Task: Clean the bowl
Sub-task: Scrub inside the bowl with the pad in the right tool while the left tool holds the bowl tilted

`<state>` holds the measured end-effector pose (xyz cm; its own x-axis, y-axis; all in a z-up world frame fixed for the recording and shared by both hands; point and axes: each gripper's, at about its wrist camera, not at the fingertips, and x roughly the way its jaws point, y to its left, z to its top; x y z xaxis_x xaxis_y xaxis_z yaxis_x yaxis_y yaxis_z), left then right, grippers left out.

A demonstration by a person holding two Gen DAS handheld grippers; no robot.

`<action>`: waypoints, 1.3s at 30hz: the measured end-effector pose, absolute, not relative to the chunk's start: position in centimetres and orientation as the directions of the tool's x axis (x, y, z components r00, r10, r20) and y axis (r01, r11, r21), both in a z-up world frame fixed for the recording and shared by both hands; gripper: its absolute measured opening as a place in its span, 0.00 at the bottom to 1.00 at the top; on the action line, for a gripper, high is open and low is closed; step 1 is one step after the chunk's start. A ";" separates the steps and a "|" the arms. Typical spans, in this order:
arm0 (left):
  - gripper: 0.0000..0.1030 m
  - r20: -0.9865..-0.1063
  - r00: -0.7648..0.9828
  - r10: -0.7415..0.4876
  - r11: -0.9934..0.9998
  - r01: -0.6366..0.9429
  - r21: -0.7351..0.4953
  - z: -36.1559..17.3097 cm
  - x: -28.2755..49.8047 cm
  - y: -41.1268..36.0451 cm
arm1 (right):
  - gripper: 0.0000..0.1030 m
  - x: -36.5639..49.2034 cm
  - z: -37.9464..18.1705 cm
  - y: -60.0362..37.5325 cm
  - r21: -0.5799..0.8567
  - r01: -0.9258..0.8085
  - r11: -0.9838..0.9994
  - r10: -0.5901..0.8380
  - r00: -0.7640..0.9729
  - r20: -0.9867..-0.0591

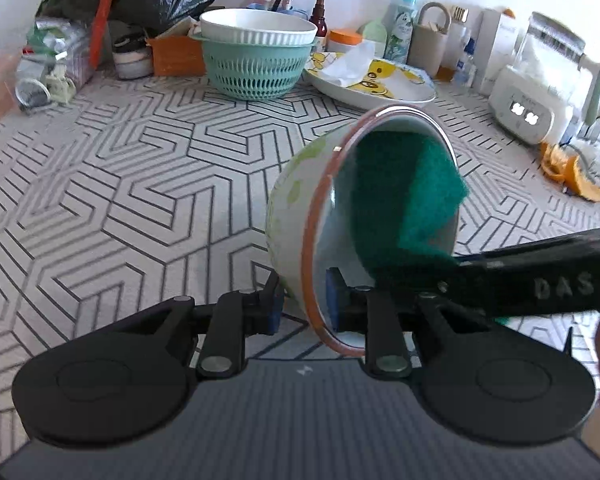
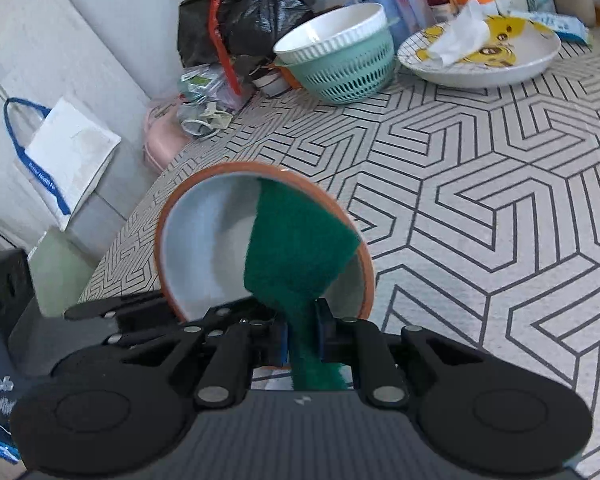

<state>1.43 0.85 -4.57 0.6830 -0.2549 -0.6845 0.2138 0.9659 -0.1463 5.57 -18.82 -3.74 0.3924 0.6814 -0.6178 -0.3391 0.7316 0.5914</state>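
Bowl (image 1: 320, 216) rim pinched in left claw (image 1: 306, 306), tipped sideways.

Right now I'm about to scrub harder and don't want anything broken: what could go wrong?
1. The left gripper pinches the bowl only at its rim, tilted above the table; a hard push could lever it loose.
2. The right gripper holds the scouring pad by a narrow bunched end, so the pad may fold or pull out.
3. The two grippers sit close together at the rim and could knock each other.
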 end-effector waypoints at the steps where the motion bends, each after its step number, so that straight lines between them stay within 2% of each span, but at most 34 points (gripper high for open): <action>1: 0.21 -0.684 0.684 -0.255 0.965 0.218 -0.143 -4.6 1.3 0.7 | 0.11 5.7 -3.9 -18.9 0.593 -0.336 0.732 0.680 0.394 -0.618; 9: 0.22 -0.686 0.691 -0.227 0.970 0.223 -0.097 -4.5 1.1 -0.1 | 0.10 5.1 -2.7 -18.5 0.496 -0.341 0.799 0.602 0.459 -0.654; 17: 0.22 -0.682 0.693 -0.234 0.969 0.223 -0.106 -4.5 1.2 0.1 | 0.10 4.8 -2.8 -19.2 0.507 -0.334 0.795 0.606 0.483 -0.632; 23: 0.22 -0.667 0.691 -0.278 0.960 0.226 -0.167 -4.8 1.4 1.0 | 0.10 5.1 -3.9 -19.7 0.592 -0.332 0.735 0.677 0.417 -0.606; 31: 0.22 -0.664 0.707 -0.243 0.966 0.236 -0.103 -5.0 1.1 0.1 | 0.10 5.0 -4.2 -19.1 0.623 -0.337 0.706 0.708 0.379 -0.596; 39: 0.25 -0.660 0.719 -0.219 0.969 0.241 -0.059 -4.9 0.8 -0.2 | 0.10 4.6 -2.1 -19.7 0.542 -0.300 0.785 0.616 0.477 -0.627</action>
<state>0.79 -0.16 -4.93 0.7190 -0.2188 -0.6596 0.2409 0.9688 -0.0589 4.65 -19.75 -2.06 0.4775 0.6155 -0.6270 -0.2998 0.7849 0.5423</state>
